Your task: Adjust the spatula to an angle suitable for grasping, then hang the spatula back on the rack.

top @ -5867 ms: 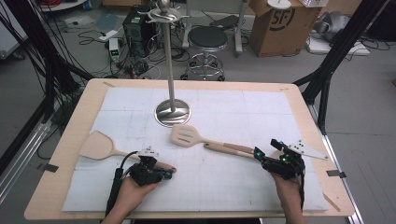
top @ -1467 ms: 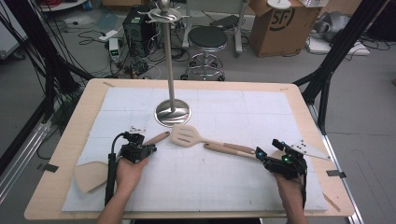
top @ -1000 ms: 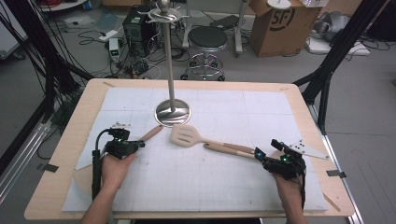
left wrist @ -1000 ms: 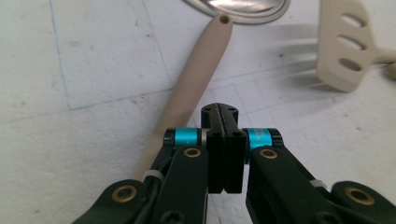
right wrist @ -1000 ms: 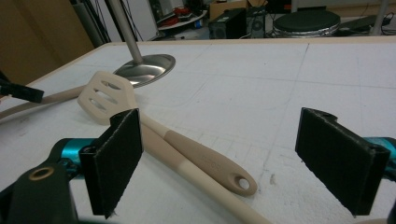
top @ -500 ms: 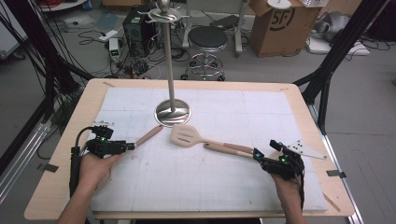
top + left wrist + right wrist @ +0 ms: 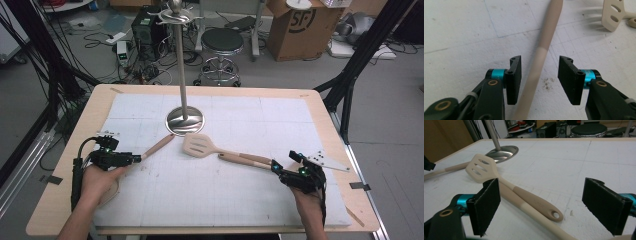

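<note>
Table [image 7: 235, 90]: a wooden top under a white gridded mat, with a tall steel hook stand [image 7: 183, 75] at the back centre; its hooks carry nothing.
Progress: by the look of it, the work is hanging utensils on the stand, and that is not yet done; both utensils lie flat on the mat.
Slotted spatula [image 7: 200, 145]: lies in front of the stand's base, handle running toward the right gripper [image 7: 280, 170].
Second utensil [image 7: 159, 145]: its handle points at the stand's base, and its head lies under the left hand.
Left gripper [image 7: 540, 75]: held low and level over the mat, aimed along that handle; the jaws have just been opening and now stand apart on either side of it, pads clear of the wood.
Right gripper: rests low near the spatula handle's end, jaws wide apart, gripping nothing.
</note>
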Available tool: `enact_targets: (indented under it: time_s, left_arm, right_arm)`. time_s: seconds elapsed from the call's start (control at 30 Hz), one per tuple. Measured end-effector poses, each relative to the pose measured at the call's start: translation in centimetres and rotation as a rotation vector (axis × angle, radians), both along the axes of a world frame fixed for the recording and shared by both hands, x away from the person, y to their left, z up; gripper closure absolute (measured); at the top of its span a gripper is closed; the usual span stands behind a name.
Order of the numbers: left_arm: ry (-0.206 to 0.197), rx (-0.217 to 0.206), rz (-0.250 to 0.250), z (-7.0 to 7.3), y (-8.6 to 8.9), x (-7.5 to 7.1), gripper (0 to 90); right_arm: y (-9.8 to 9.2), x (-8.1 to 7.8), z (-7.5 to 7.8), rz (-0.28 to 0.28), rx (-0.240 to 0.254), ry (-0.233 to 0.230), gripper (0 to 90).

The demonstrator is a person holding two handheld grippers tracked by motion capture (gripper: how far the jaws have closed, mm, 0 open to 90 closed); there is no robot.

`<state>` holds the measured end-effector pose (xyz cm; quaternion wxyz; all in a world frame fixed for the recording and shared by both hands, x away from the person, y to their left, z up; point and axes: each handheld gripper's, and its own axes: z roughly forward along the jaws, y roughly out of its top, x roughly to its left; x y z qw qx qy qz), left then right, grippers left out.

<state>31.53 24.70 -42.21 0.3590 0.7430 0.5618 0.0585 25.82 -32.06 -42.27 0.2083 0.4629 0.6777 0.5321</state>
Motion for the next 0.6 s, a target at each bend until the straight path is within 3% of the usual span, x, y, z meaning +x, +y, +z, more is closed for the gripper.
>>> enact_targets:
  time_s: [0.23, 0.6]
  left_arm:
    - [0.001, 0.018, -0.01, 0.2, -0.1, 0.1, 53.3]
    - [0.078, 0.061, -0.044, -1.4, -0.8, 0.5, 56.2]
  right_arm:
    - [-0.3, -0.1, 0.0, -0.008, 0.004, -0.009, 14.2]
    - [-0.3, -0.2, 0.0, -0.01, 0.002, -0.005, 14.2]
